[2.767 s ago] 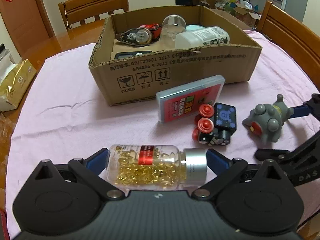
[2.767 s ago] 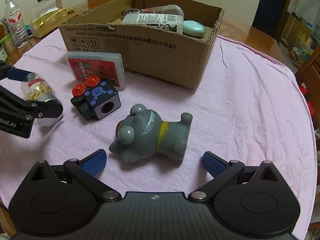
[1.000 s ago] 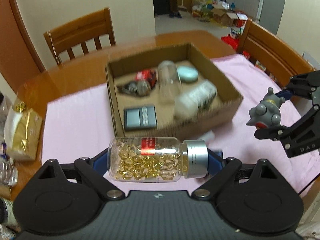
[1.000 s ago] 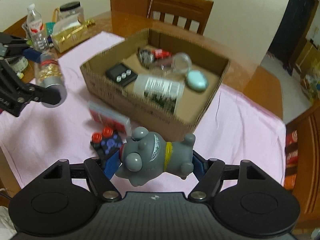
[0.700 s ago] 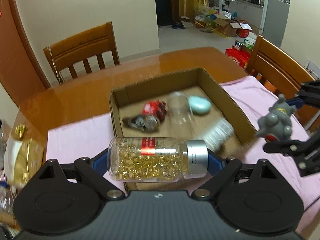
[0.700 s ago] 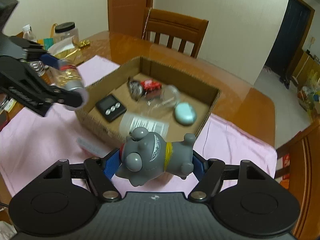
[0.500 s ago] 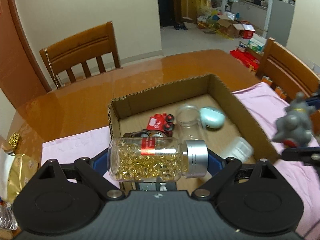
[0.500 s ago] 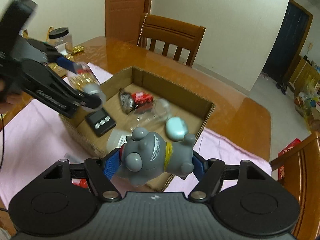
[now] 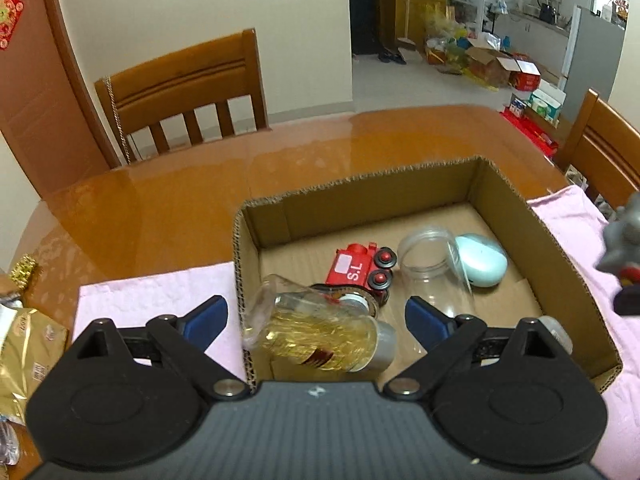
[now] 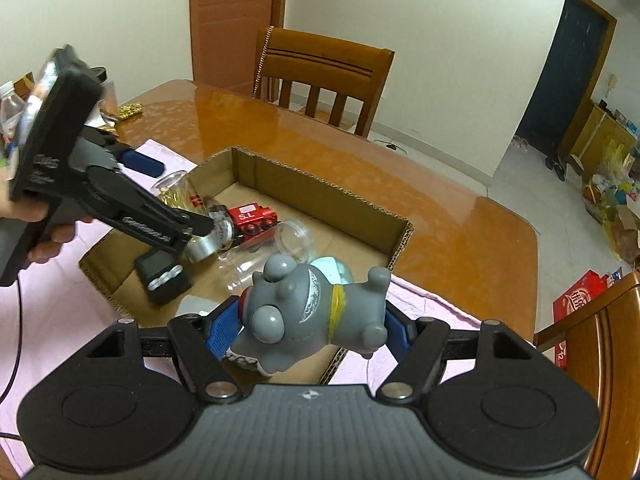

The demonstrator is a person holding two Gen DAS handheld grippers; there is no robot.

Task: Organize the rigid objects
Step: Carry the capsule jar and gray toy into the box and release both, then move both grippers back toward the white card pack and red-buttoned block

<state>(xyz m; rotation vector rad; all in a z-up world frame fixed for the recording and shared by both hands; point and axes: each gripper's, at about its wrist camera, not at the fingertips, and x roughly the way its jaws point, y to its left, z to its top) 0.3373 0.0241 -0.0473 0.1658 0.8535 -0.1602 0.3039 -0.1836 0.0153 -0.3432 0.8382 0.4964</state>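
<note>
While a person is sorting loose things into one container, a glossy wooden table with a pink cloth is carrying an open cardboard box, the landmark for everything else. Lying inside the box are a black device with pale buttons near its front wall, a red toy train near the middle, a clear empty jar on its side just beside the train, and a pale blue oval case touching the jar's far side. Hovering over the box's near left corner, the left gripper is pointing down into it, apparently to drop its load: its jaws have just been opening and are now standing wide, their blue pads clear of a capsule bottle with a silver cap, which is showing blurred and tilted between them, probably falling onto the box floor. Waiting just outside the box's near right wall, the right gripper is clamping a grey rubber dog toy with a yellow collar, its jaws partly closed and its pads pressing the toy's head and rear; it seems to be holding back so the two loads do not collide.
</note>
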